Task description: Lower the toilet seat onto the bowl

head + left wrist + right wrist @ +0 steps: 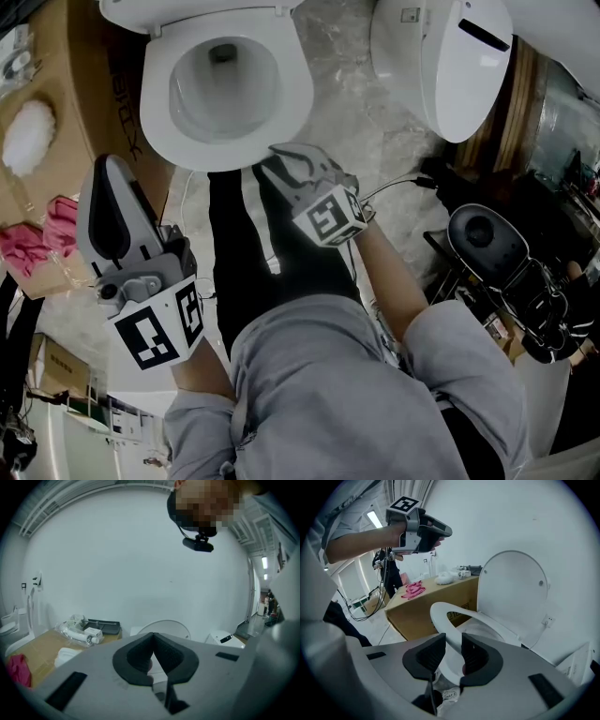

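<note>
The white toilet seat [292, 89] lies low over the bowl [220, 89], and its lid [513, 588] stands upright behind. My right gripper [281, 161] reaches the seat's front edge. In the right gripper view the seat [440, 616] runs between the two pads, and the right gripper [452, 641] is shut on it, both pads against the ring. How far the seat's front edge stands off the bowl rim cannot be told. My left gripper [108, 167] is held up at the left, away from the toilet, shut and empty [153, 637].
A cardboard box [66, 112] stands left of the toilet, with a pink cloth [42, 239] and white wadding [28, 136] on it. A second white toilet unit [450, 56] stands to the right. A black device [487, 239] and cables lie further right. The person's legs fill the foreground.
</note>
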{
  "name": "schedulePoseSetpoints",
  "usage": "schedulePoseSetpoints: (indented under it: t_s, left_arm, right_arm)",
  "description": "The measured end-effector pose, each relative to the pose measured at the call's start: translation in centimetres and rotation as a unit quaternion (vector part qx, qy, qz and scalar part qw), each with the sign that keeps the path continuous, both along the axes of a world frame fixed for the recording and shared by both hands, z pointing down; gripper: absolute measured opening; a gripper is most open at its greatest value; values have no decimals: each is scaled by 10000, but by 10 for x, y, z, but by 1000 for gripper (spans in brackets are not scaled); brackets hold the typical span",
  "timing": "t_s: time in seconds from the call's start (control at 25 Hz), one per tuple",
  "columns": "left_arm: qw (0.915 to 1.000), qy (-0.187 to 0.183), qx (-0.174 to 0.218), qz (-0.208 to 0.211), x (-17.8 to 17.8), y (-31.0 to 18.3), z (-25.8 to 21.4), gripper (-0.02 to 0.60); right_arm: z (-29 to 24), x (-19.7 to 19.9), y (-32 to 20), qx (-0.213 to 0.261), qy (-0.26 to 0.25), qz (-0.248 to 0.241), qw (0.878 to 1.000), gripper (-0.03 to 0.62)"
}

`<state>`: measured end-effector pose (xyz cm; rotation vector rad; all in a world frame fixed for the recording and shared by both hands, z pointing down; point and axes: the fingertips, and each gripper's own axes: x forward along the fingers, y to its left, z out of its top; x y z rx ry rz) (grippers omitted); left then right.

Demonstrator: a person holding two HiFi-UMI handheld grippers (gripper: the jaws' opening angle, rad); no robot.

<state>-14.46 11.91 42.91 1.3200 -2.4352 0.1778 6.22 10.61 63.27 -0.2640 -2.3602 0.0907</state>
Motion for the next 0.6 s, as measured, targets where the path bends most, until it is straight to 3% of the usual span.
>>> schedulePoseSetpoints:
  t_s: [0.6]
  left_arm:
    - [9998, 78, -158, 9, 5, 4, 25, 0]
  right_arm:
    - [44, 22, 24, -117, 350, -215, 9991, 83]
